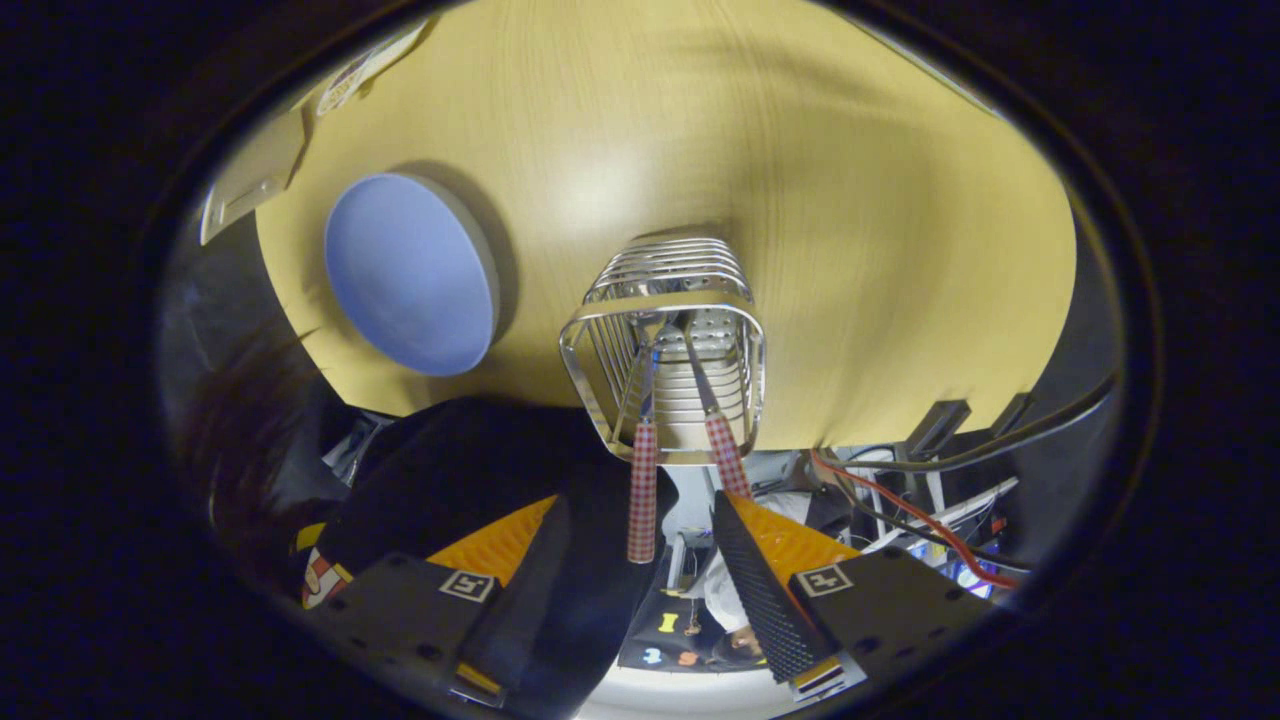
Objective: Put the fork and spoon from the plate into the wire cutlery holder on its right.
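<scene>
- tool (655, 560): fingers stand apart, gripping nothing; the left handle's end hangs between them but neither finger presses on it.
- wire cutlery holder (665, 350): just ahead of the fingers, upright on the tabletop (850, 200). open wire walls, a perforated base visible inside.
- contents of the holder: two pieces of cutlery, each with a checked handle. left handle (643, 490) rises out over the near rim toward the tool; right handle (727, 455) leans out beside it, ending near the right finger. the working ends sit down inside the wires; which is the fork and which the spoon cannot be told with confidence.
- plate (410, 275): beyond and to the left of the fingers, well apart from the holder, its face bare.
- judgement on progress: both pieces appear to be in the holder, so the task looks complete or nearly so.
- judgement on handling: cutlery is likely light, stiff and thin, metal stems slippery; the checked handles offer the better hold, taken near mid-length.
- judgement on risk: the holder looks light and open-framed; a knock on a protruding handle could tip it or lever a piece out.
</scene>
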A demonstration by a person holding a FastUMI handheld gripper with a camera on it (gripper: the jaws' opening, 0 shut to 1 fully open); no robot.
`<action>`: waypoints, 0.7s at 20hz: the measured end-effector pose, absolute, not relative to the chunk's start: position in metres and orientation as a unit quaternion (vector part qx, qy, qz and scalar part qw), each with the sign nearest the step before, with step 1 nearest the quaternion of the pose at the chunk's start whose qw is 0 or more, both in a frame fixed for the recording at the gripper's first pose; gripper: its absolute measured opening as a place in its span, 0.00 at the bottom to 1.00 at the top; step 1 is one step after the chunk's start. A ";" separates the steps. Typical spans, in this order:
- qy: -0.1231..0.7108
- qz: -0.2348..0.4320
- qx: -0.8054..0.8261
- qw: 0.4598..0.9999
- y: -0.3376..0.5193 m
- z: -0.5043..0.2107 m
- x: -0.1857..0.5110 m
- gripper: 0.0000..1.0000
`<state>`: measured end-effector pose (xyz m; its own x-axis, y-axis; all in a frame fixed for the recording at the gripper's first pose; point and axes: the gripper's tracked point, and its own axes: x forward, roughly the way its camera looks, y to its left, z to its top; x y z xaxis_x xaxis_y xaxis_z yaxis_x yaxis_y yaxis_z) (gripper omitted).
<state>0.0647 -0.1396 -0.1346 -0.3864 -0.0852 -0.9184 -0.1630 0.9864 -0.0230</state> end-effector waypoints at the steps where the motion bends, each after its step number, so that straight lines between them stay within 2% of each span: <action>1: 0.822 0.039 -0.066 0.564 -0.139 -0.134 0.062 0.94; 9: 0.688 0.063 -0.014 0.723 -0.144 -0.113 0.047 0.95; 14: 0.501 0.091 0.076 0.857 -0.108 -0.095 0.057 0.95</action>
